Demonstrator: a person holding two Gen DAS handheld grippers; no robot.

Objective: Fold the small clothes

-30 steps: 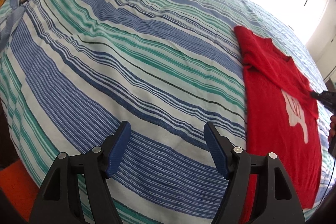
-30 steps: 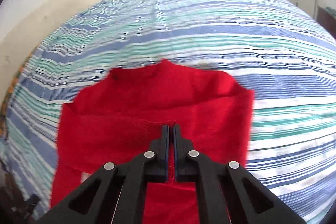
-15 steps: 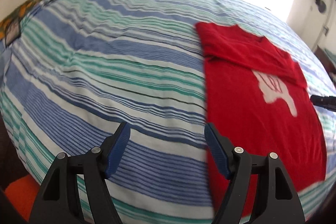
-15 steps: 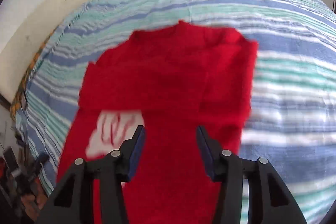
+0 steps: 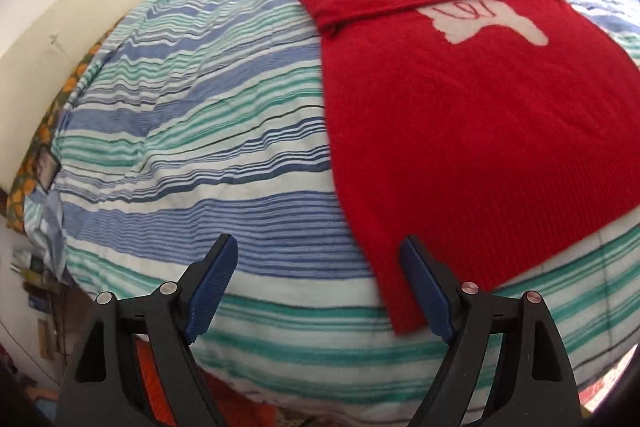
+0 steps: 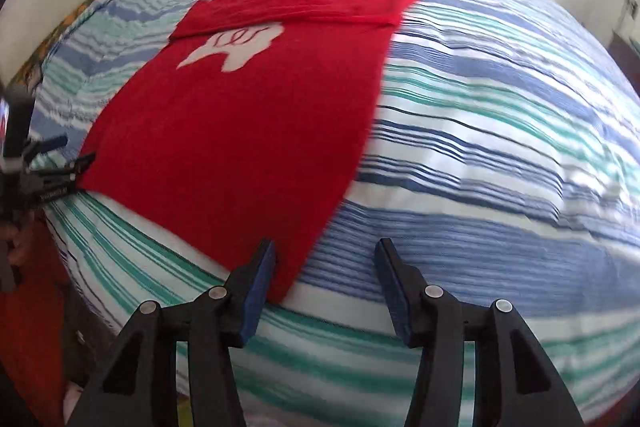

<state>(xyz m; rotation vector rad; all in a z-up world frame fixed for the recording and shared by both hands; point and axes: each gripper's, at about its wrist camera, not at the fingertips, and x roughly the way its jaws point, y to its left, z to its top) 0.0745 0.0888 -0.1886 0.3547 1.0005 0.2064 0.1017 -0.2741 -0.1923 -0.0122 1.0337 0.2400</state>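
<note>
A red sweater (image 5: 460, 107) with a white hand motif lies flat on the striped bed cover (image 5: 200, 147), its sleeves folded across the chest. My left gripper (image 5: 320, 283) hovers at the sweater's near left hem corner. Its jaws are opening, and only bed cover and that corner's edge lie between them. In the right wrist view the sweater (image 6: 248, 115) reaches down to my right gripper (image 6: 326, 283). That gripper is open over the near right hem corner and grips nothing. The left gripper (image 6: 52, 167) shows at the left edge, beside the hem.
The bed cover (image 6: 500, 167) spreads wide to the right of the sweater. A beige headboard (image 5: 80, 7) and an orange patterned sheet (image 5: 52, 115) border the bed's far left. Orange fabric (image 5: 160, 367) lies below the near edge. A hand (image 6: 20, 243) holds the left tool.
My right gripper let go of the folded sleeve, opened and drew back to the hem. My left gripper swung from bare bed cover toward the sweater's near left corner.
</note>
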